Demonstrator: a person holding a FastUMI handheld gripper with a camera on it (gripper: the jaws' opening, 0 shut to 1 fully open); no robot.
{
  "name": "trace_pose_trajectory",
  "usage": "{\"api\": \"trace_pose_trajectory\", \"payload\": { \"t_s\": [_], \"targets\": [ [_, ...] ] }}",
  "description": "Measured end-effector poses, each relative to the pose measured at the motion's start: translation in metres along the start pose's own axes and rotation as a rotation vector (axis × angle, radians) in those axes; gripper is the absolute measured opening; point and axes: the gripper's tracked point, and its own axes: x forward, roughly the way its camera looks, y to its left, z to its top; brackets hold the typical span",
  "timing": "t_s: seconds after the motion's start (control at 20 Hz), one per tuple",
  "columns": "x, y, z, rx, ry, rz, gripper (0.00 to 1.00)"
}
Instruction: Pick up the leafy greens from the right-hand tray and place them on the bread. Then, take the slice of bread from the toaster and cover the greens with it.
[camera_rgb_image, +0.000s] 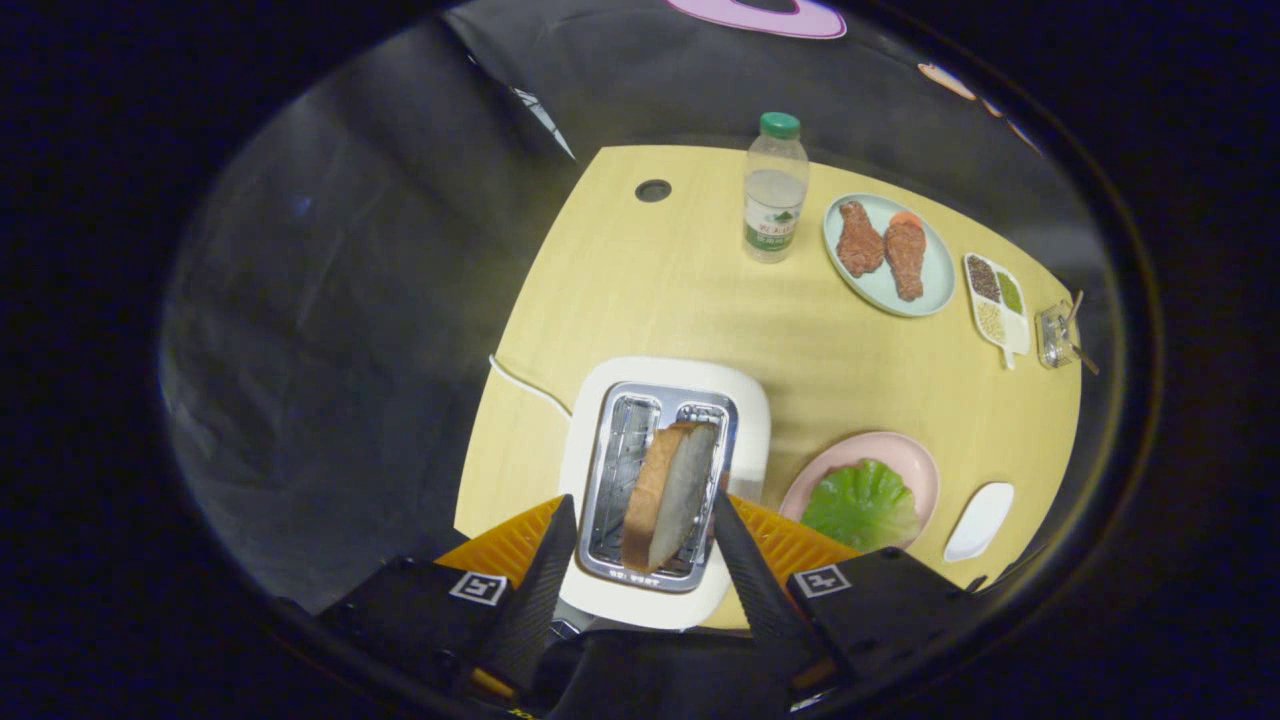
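A slice of bread (668, 495) stands tilted in a slot of the white toaster (664, 480), framed between the jaws of the handheld gripper (645, 520), which are spread apart on either side of the slice; whether either one touches it cannot be told from the gripper view. The toaster sits on a pale wooden table (700, 300), directly ahead of the jaws, with a white cord (525, 383) trailing off its left side. Just right of the right jaw, a pink plate (905, 455) carries the leafy greens (862, 505); any bread beneath them is hidden. A small white dish (979, 521) lies beside that plate, further right. Well beyond the jaws, at the far side of the table, a clear water bottle (775, 190) with a green cap stands upright next to a pale blue plate (935, 290) holding two brown pieces of meat (883, 250), with a divided condiment tray (997, 302) and a small glass jar (1057, 335) further right again.
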Motion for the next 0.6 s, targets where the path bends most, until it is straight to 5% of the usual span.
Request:
{"api": "trace_pose_trajectory", "payload": {
  "t_s": [0.55,0.6],
  "targets": [
    [0.003,-0.029,-0.014,0.003,0.024,-0.091,0.11],
    [0.0,-0.03,-0.014,0.003,0.015,-0.086,0.1]
  ]
}}
